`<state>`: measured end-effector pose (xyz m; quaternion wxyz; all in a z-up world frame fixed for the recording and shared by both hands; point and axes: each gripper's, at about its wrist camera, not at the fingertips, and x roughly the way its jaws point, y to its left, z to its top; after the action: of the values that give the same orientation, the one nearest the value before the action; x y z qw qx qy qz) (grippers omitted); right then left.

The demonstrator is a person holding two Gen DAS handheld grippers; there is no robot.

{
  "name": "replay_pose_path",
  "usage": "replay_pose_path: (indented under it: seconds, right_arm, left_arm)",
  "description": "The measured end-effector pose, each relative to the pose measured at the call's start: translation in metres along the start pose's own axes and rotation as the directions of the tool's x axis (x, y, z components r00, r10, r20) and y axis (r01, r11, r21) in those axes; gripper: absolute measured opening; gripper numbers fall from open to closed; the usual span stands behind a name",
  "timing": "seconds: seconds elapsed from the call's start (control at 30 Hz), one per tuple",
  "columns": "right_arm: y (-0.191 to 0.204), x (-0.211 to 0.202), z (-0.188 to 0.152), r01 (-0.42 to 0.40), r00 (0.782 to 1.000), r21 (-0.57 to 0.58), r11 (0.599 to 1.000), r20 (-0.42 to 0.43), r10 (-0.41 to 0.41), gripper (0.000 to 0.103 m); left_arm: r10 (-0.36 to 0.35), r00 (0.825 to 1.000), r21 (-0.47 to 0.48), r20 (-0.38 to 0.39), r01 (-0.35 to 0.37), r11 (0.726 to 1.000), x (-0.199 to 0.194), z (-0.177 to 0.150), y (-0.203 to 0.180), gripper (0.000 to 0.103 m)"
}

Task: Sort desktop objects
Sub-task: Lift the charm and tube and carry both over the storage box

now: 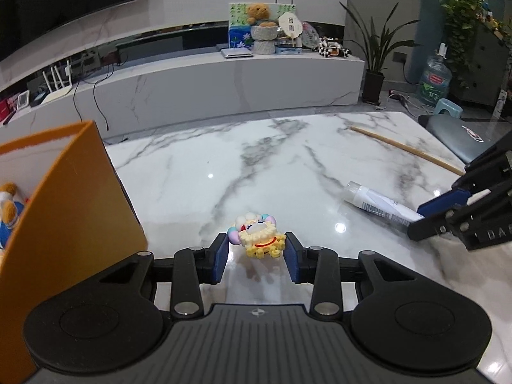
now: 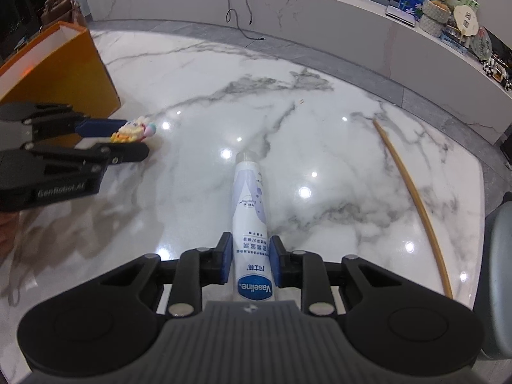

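A small yellow and pastel toy figure [image 1: 258, 238] lies on the marble table [image 1: 256, 166]. My left gripper [image 1: 257, 257] has its blue pads on either side of the toy, touching or nearly touching it; it also shows in the right wrist view [image 2: 128, 140] with the toy [image 2: 134, 131] between its fingers. A white Vaseline tube [image 2: 251, 224] lies on the table, cap pointing away. My right gripper [image 2: 250, 260] has its pads closed against the tube's lower end. The tube [image 1: 380, 203] and right gripper [image 1: 425, 214] show at the right of the left wrist view.
An orange box [image 1: 64, 211] stands at the table's left with a plush toy [image 1: 9, 211] inside; it also shows in the right wrist view [image 2: 60, 64]. A long wooden stick [image 2: 416, 204] lies on the right side. A grey chair [image 1: 457, 136] stands beyond the right edge.
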<state>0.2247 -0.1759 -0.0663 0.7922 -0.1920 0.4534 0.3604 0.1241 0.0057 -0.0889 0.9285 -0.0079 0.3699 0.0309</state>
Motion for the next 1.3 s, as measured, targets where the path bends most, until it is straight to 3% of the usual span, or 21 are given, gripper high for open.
replay_pose_path:
  seconds: [0.13,0.27,0.33,0.4,0.43,0.47,0.5,0.67,0.7,0.73,0.97,1.3]
  right_arm:
    - [-0.002,-0.006,0.001,-0.008,1.000,0.036,0.999,-0.005,0.008,0.017]
    - [0.010,0.000,-0.009,-0.081,0.989,0.014,0.997,-0.126,0.082,0.020]
    - [0.016,0.002,-0.012,-0.074,0.985,-0.006,0.997,-0.157,0.072,0.023]
    - [0.022,0.003,-0.010,-0.052,0.989,-0.032,0.998,-0.141,0.047,0.027]
    - [0.024,0.004,-0.008,-0.045,0.991,-0.039,0.998,-0.129,0.040,0.037]
    - [0.026,0.005,-0.005,-0.035,0.993,-0.045,0.998,-0.114,0.029,0.041]
    - [0.028,0.007,-0.002,-0.024,0.994,-0.050,0.998,-0.103,0.019,0.041]
    - [0.034,0.022,0.014,0.019,0.997,-0.047,0.999,-0.079,-0.023,0.040]
    - [0.034,0.023,0.016,0.021,0.997,-0.041,0.999,-0.080,-0.024,0.037]
    - [0.034,0.022,0.018,0.019,0.996,-0.033,0.999,-0.084,-0.022,0.027]
    - [0.035,0.018,0.020,-0.025,0.994,0.005,1.000,-0.110,0.025,0.025]
    - [0.048,-0.021,0.035,-0.009,1.000,0.012,1.000,-0.016,0.009,0.025]
  left_arm:
    - [-0.012,1.000,-0.008,0.015,0.012,1.000,-0.010,0.004,0.002,0.042]
    - [-0.027,0.999,-0.013,0.028,0.028,1.000,-0.020,0.006,0.004,0.042]
    - [-0.034,0.999,-0.010,0.032,0.034,0.999,-0.023,0.007,0.004,0.042]
    - [-0.038,0.999,-0.004,0.036,0.038,0.999,-0.027,0.008,0.005,0.042]
    - [-0.040,0.999,-0.002,0.037,0.040,0.999,-0.029,0.008,0.005,0.042]
    - [-0.041,0.998,-0.001,0.039,0.041,0.999,-0.030,0.008,0.005,0.042]
    - [-0.044,0.998,0.000,0.040,0.044,0.999,-0.032,0.009,0.005,0.043]
    - [-0.065,0.997,0.008,0.052,0.065,0.998,-0.044,0.011,0.005,0.043]
    - [-0.068,0.996,0.014,0.056,0.067,0.998,-0.046,0.012,0.005,0.043]
    - [-0.072,0.996,0.020,0.058,0.071,0.997,-0.048,0.012,0.004,0.043]
    - [-0.088,0.993,0.047,0.074,0.085,0.995,-0.065,0.019,0.002,0.043]
    - [-0.092,0.988,0.038,0.127,0.088,0.995,-0.097,0.032,0.011,0.043]
